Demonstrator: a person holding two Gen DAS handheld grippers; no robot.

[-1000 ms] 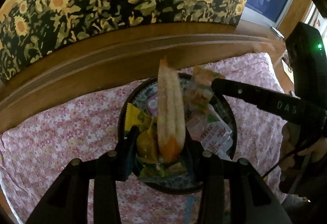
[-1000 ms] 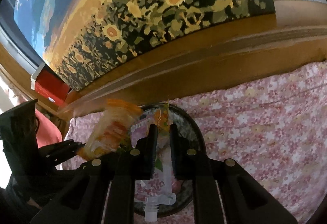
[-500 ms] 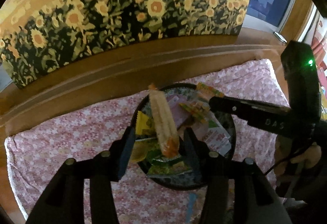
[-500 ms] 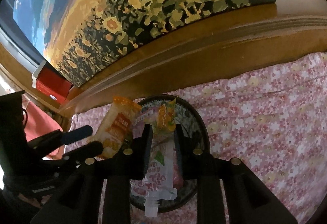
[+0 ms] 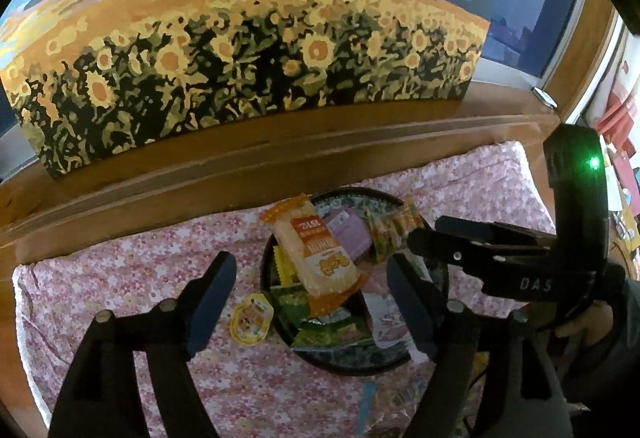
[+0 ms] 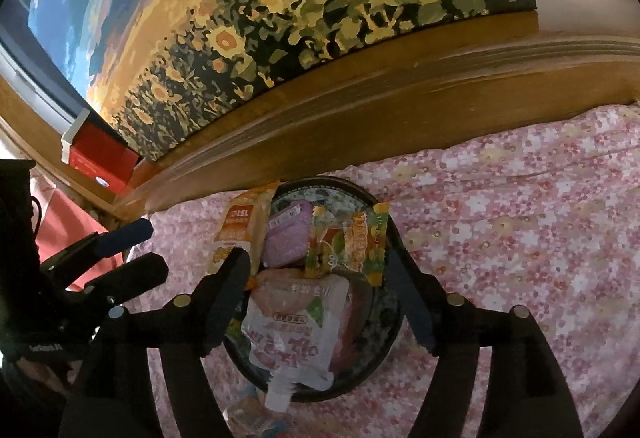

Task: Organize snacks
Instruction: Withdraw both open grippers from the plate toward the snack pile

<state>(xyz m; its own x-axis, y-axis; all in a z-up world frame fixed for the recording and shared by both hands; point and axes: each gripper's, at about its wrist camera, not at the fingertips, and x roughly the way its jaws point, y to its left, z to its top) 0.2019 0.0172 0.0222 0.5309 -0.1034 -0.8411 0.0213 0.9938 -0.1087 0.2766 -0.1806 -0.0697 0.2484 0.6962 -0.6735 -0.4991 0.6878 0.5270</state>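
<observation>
A dark round bowl [image 5: 340,366] [image 6: 384,354] full of snack packs sits on the flowered cloth. An orange-and-white pack [image 5: 316,250] [image 6: 236,226] lies flat across the pile, its near end between the spread fingers of my left gripper [image 5: 310,302], untouched. The left jaws are opening above the bowl. My right gripper [image 6: 320,294] is opening too. A white spout pouch [image 6: 296,334] lies free between its fingers, with an orange-green packet [image 6: 348,238] and a purple pack [image 6: 286,238] beyond. Each gripper shows in the other's view: right [image 5: 428,234], left [image 6: 140,254].
A small yellow jelly cup [image 5: 252,322] lies on the pink flowered cloth [image 5: 120,278] just left of the bowl. Behind runs a wooden ledge [image 5: 280,142] bearing a sunflower painting [image 5: 240,58]. A red box [image 6: 100,158] sits at far left. A hand [image 5: 588,326] holds the right gripper.
Both grippers have opened. The left let go of the orange-and-white pack, which now lies flat on the pile, and rose. The right released the pouch. A yellow cup now lies beside the bowl.
</observation>
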